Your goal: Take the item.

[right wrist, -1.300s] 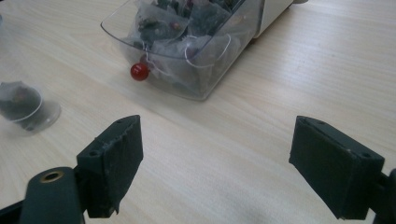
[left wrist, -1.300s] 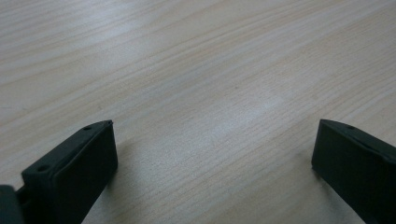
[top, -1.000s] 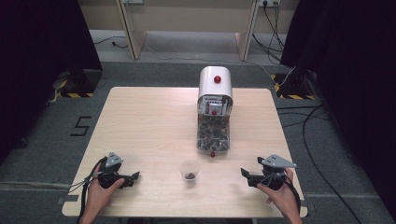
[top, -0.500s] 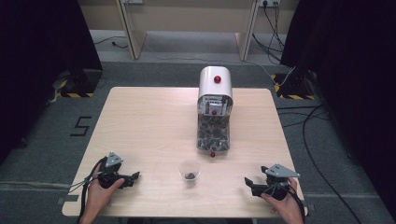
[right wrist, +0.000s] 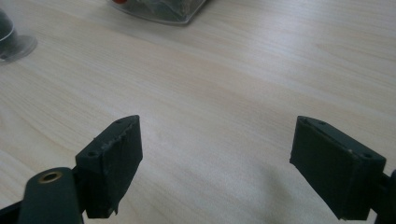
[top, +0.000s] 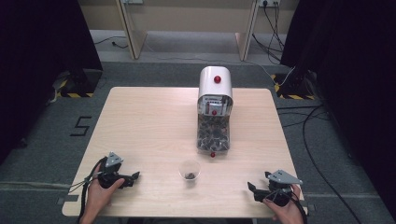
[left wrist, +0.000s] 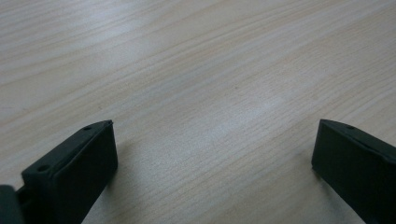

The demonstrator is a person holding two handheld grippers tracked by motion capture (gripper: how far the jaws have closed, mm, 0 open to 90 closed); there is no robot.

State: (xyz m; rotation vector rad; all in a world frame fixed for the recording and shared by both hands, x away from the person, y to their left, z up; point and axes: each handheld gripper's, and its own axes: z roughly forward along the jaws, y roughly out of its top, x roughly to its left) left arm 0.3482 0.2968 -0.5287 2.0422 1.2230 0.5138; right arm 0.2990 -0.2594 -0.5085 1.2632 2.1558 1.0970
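We count two grippers, one dispenser, one cup on the pale wood tabletop (top: 149, 121). Left gripper (top: 132, 178) sits at the near left corner w/ a hand (top: 99, 193) round it; right gripper (top: 253, 190) at the near right edge, hand (top: 286, 210) behind it. Each carries a grey three-cornered plate on top, two in all.

Dispenser (top: 214, 109) stands right of centre: white domed top w/ a red knob, clear bin below packed w/ dark pieces, a second red knob at its near foot. Long axis runs away from us toward the far edge, outlet end facing the near side. Small clear cup (top: 189, 170) stands upright just in front of it, apart, a few dark bits in the bottom, roughly midway between the two grippers.

High view gives the whole layout. Left gripper view gives bare wood grain between its jaws, which stand wide apart, nothing held. Right gripper view adds what the left lacks: cup base (right wrist: 14, 42) at the upper left edge and the dispenser's clear front (right wrist: 159, 9) along the top. Jaws there wide too, empty, wood between them
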